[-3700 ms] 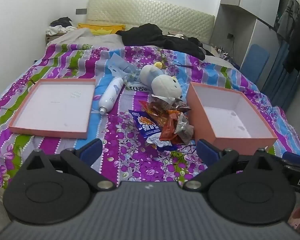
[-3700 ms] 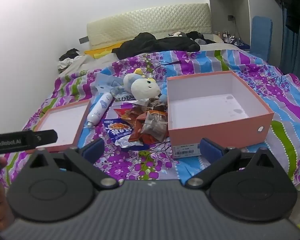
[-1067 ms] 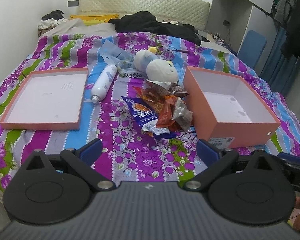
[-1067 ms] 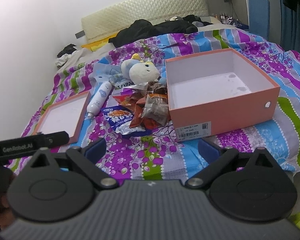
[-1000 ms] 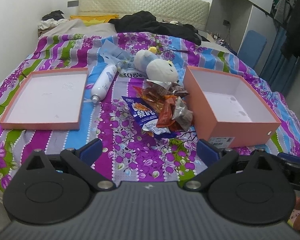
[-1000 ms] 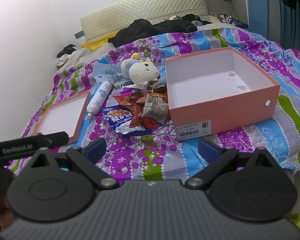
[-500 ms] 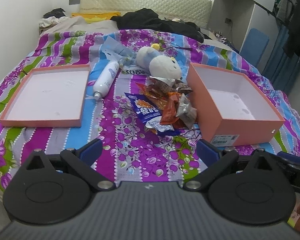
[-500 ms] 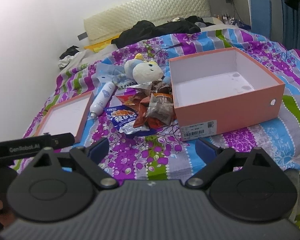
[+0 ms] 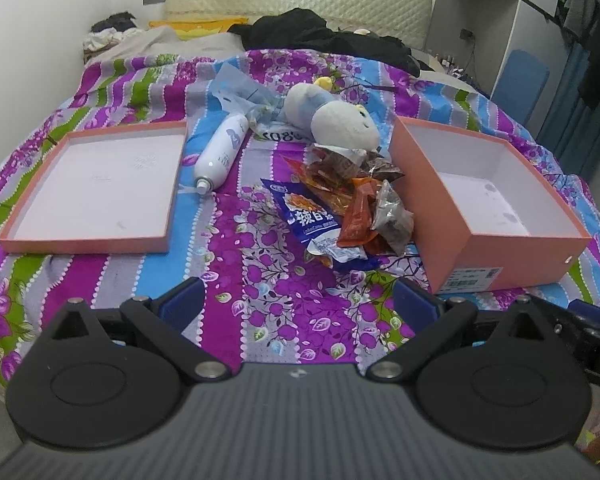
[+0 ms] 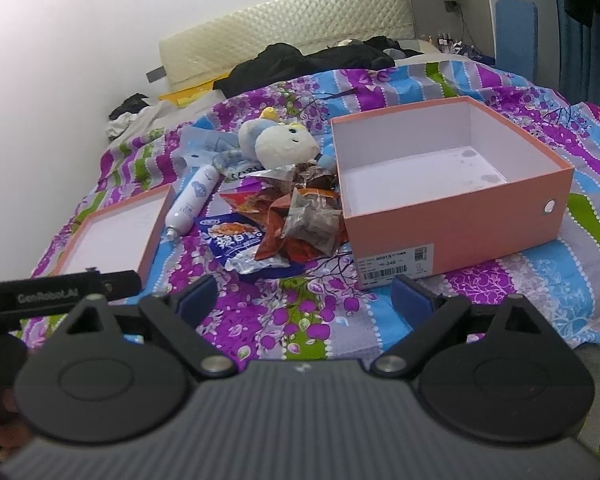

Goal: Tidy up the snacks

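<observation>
On the bed, left wrist view:
Progress: nothing is looking sorted yet; the snack packets (image 9: 340, 204) are lying in a loose heap on the bedspread (image 9: 260, 292), and the deep pink box (image 9: 484, 236) beside them is sitting empty.
Remaining: by my judgement every packet is still waiting to go into a container.
Left gripper (image 9: 298, 306): its jaws are standing wide apart and gripping nothing, hovering over the bedspread short of the heap.
Snack location: the heap is lying between the shallow box lid (image 9: 88, 240) at the left and the deep box at the right, touching the deep box's near wall; a blue packet (image 9: 308, 220) is lying at the front.
Surroundings: a white spray bottle (image 9: 220, 152) is lying between lid and heap, and a plush toy (image 9: 340, 122) is resting just behind the packets.

Over the bed edge, right wrist view:
Right gripper (image 10: 302, 296): its jaws are likewise spread wide and empty, facing the deep pink box (image 10: 456, 220) and its barcode label (image 10: 396, 266).
Snack location: the snack packets (image 10: 292, 220) are crowding against the box's left wall.
Obstacles: the plush toy (image 10: 284, 144) and the spray bottle (image 10: 194, 196) are lying close by, so a reach into the heap is risking a nudge to them; crinkly overlapping wrappers are likely to lift together.
Also visible: the other handheld gripper's body (image 10: 56, 292) is showing at the left edge.
</observation>
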{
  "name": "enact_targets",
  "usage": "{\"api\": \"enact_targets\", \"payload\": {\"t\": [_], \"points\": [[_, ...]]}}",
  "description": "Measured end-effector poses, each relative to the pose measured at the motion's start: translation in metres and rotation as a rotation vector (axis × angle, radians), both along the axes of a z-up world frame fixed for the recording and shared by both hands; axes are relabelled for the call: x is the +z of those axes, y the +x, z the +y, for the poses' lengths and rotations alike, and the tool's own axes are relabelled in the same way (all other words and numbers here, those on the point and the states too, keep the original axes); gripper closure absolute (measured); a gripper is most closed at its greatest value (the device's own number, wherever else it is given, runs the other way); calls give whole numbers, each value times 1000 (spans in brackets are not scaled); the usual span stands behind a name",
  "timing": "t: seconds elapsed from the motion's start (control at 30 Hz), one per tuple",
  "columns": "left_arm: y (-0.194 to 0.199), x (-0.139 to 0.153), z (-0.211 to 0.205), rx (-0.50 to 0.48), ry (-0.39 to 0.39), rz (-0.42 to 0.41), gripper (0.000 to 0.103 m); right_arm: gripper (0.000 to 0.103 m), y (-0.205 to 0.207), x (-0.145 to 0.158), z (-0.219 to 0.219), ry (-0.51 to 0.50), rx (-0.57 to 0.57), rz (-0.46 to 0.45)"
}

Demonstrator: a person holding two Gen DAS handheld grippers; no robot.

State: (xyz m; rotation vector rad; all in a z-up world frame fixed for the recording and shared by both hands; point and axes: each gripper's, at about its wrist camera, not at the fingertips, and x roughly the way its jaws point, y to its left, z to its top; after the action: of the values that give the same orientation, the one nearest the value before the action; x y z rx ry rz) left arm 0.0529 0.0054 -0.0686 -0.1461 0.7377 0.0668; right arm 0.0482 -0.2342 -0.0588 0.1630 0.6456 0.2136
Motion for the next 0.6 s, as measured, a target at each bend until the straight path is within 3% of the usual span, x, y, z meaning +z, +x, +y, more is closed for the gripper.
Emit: {"api": "enact_targets", "payload": {"t": [0.23, 0.47, 0.6], "points": [[24, -11, 12, 10, -16, 13, 1, 9, 17, -9, 8, 14, 11, -9], [50, -22, 27, 18, -46, -2, 2, 10, 34, -13, 24, 4, 24, -78], [62, -30, 38, 12, -62, -7, 3, 25, 43, -17, 38, -15, 34, -104]]}}
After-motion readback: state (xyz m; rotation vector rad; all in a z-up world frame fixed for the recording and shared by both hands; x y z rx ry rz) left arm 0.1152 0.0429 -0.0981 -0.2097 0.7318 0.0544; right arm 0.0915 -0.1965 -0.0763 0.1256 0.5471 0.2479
